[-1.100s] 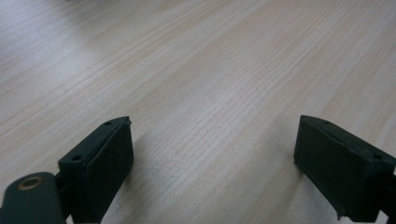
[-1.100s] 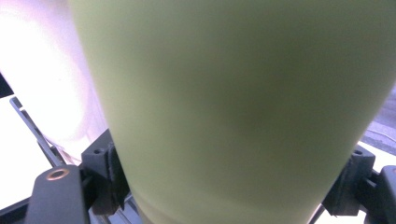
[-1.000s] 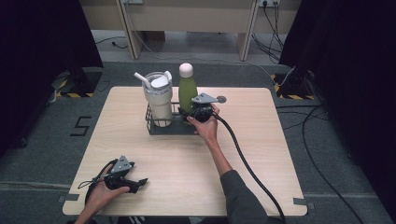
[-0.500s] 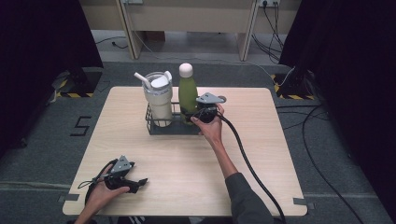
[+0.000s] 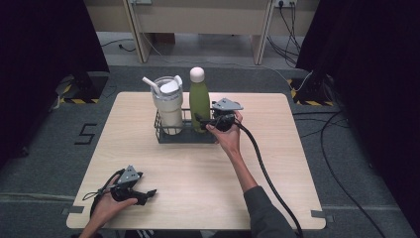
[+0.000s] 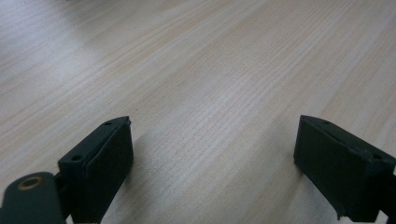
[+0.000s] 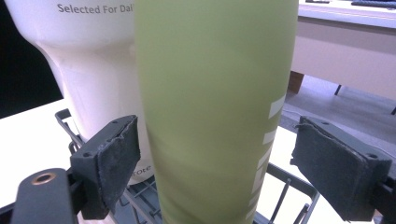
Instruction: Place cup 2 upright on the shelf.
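A matte green bottle (image 7: 215, 107) with white cap stands beside a cream tumbler (image 5: 167, 106) in a dark wire rack (image 5: 184, 135).

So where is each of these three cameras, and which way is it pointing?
High view: above the table's near side, looking forward and down; both forearms, left gripper, right gripper.
Left gripper view: along open jaws at bare wood.
Right gripper view: open jaws either side of the green bottle.
Shared: bottle, white tumbler, wire rack.
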The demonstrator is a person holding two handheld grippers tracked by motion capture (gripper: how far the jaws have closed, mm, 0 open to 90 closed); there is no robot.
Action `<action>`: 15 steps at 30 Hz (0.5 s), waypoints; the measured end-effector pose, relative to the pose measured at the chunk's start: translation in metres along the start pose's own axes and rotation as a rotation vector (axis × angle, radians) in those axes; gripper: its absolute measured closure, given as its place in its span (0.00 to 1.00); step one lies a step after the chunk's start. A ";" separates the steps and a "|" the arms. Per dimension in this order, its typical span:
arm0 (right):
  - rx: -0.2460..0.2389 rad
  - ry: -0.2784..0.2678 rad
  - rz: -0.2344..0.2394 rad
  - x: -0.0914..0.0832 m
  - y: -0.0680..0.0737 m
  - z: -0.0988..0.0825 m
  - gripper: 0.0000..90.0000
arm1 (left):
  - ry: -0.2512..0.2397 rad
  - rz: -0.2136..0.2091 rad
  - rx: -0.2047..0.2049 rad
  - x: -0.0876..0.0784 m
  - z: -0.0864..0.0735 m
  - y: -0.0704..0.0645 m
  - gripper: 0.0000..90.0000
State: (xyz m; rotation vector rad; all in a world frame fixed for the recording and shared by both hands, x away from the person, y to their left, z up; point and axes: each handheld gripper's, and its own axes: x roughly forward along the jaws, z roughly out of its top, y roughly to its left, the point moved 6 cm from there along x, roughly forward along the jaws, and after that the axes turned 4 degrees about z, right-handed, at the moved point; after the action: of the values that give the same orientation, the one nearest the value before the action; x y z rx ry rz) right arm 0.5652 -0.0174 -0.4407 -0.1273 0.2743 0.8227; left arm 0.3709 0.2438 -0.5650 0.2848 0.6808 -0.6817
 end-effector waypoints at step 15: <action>-0.004 -0.005 -0.003 -0.013 0.002 0.000 0.17 | -0.002 0.000 -0.003 0.000 0.000 0.000 0.12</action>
State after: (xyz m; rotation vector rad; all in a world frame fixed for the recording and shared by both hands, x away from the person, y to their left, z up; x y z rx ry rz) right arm 0.5552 -0.0250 -0.4374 -0.1295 0.2675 0.8208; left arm 0.3709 0.2435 -0.5650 0.2815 0.6797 -0.6811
